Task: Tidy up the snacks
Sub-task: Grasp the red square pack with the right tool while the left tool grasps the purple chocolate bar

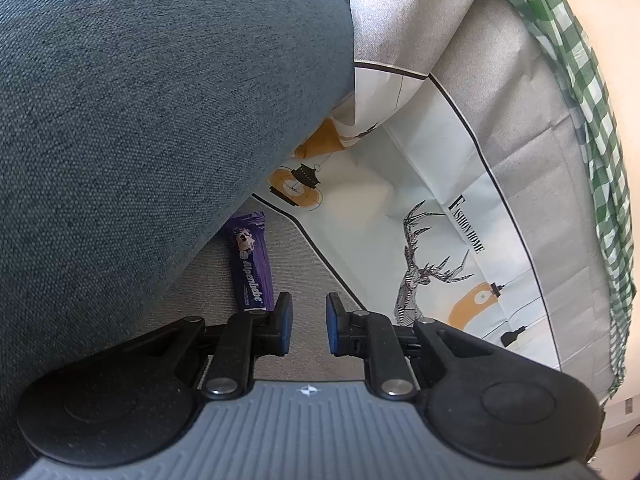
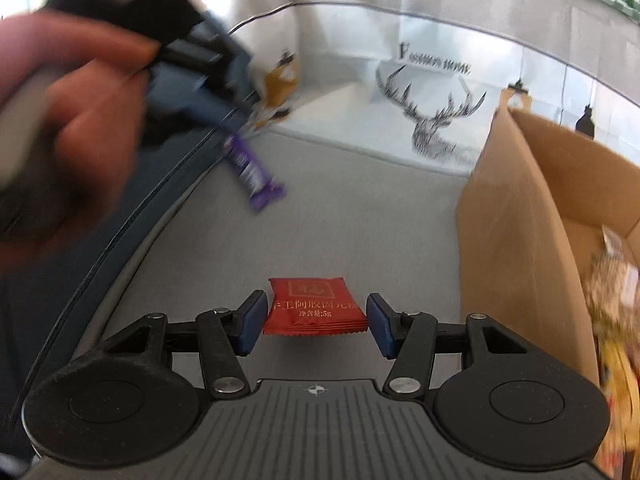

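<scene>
A: Snacks first. Where does each one lie?

B: The red packet (image 2: 316,307) sits between the blue pads of the right gripper (image 2: 316,322). The pads seem to press on its two ends and it looks lifted a little off the grey cloth (image 2: 352,208), so the right gripper is closed on it. Held by the short ends, it hangs flat and can probably be dropped straight into a box.

A: And the purple one?

B: The purple bar (image 1: 250,264) lies on the cloth, its far end tucked against the blue-grey cushion (image 1: 152,120). The left gripper (image 1: 308,324) rests just short of it (near end of the bar beside the left pad) with nothing between the jaws; they stand nearly together, so it reads as shut and empty. From the right wrist view a hand (image 2: 68,132) grips that tool, though blur hides its detail.

A: Containers?

B: One cardboard box (image 2: 516,216), open at the top, stands to the right of the red packet. Wrappers in yellow and pale colours show inside, too blurred to name. Likely the packet is meant to go there.
</scene>
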Tool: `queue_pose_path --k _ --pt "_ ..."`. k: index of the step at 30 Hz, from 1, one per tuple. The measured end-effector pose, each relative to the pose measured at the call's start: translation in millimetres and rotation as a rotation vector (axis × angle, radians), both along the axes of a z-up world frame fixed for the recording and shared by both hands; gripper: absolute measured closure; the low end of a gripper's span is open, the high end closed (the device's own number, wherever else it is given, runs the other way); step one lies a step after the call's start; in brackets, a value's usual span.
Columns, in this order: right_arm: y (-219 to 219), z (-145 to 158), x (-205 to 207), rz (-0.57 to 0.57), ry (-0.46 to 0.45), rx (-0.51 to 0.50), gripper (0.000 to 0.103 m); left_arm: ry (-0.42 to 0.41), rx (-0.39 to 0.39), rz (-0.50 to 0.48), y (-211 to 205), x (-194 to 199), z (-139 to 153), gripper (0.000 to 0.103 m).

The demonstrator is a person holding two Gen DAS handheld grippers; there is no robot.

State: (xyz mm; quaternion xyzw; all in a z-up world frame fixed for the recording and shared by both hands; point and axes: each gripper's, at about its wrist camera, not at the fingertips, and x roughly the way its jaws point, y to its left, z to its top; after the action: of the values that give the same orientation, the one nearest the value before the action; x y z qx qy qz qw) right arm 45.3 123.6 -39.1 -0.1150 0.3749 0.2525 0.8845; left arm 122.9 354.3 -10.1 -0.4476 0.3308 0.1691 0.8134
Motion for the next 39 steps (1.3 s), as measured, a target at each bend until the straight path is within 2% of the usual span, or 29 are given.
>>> queue_pose_path --k 3,6,7,9,11,12,13,14,16,18,19,20,21,22,30,39 --pt "-5.5 -5.7 -14.3 0.014 0.022 -0.009 0.047 0.013 0.018 0.001 -0.9 0.6 -0.5 0.084" --pt "0.3 -19.9 -22.0 0.052 -0.071 -0.072 0.045 0.027 0.039 -0.002 -2.6 2.3 -0.9 0.083" --pt "2.6 -27.2 -22.2 0.066 -0.072 -0.101 0.045 0.032 0.048 -0.004 -3.4 2.9 -1.2 0.083" --pt "2.7 -37.9 -16.5 0.057 -0.003 -0.106 0.043 0.045 0.066 -0.01 -5.2 4.6 -2.1 0.083" --pt "3.8 -41.7 -12.6 0.056 0.025 -0.095 0.029 0.056 0.078 -0.011 -6.5 6.6 -3.2 0.083" --pt "5.6 -41.7 -11.6 0.059 0.006 -0.104 0.026 0.061 0.082 -0.009 -7.2 7.6 -3.9 0.08" --pt "7.7 -41.6 -10.1 0.064 -0.008 -0.111 0.023 0.066 0.086 -0.008 -8.1 9.0 -4.6 0.073" --pt "9.9 -42.5 -7.7 0.073 -0.004 -0.112 0.018 0.07 0.09 -0.009 -9.2 10.6 -5.5 0.07" --pt "12.2 -47.3 -2.9 0.08 0.012 -0.101 0.016 0.087 0.101 -0.012 -11.2 14.7 -8.2 0.067" --pt "9.5 -49.5 0.3 0.063 0.039 -0.067 0.019 0.107 0.116 -0.014 -12.7 18.9 -11.5 0.067" --pt "8.8 -49.4 2.4 0.06 0.058 -0.044 0.027 0.115 0.123 -0.016 -13.2 21.1 -13.0 0.067" --pt "7.9 -49.0 1.7 0.06 0.063 -0.028 0.044 0.123 0.13 -0.018 -13.8 23.6 -14.4 0.067" --pt "8.7 -47.3 1.3 0.063 0.053 -0.027 0.053 0.13 0.137 -0.02 -14.5 25.6 -15.8 0.065" --pt "10.3 -45.7 0.2 0.071 0.043 -0.034 0.055 0.137 0.143 -0.023 -15.2 27.3 -17.2 0.064" --pt "10.2 -42.8 0.0 0.063 0.051 -0.03 0.057 0.175 0.172 -0.015 -18.8 37.4 -23.1 0.053" --pt "8.2 -43.5 6.3 0.038 0.088 -0.017 0.057 0.234 0.21 -0.017 -20.4 53.1 -37.6 0.051"
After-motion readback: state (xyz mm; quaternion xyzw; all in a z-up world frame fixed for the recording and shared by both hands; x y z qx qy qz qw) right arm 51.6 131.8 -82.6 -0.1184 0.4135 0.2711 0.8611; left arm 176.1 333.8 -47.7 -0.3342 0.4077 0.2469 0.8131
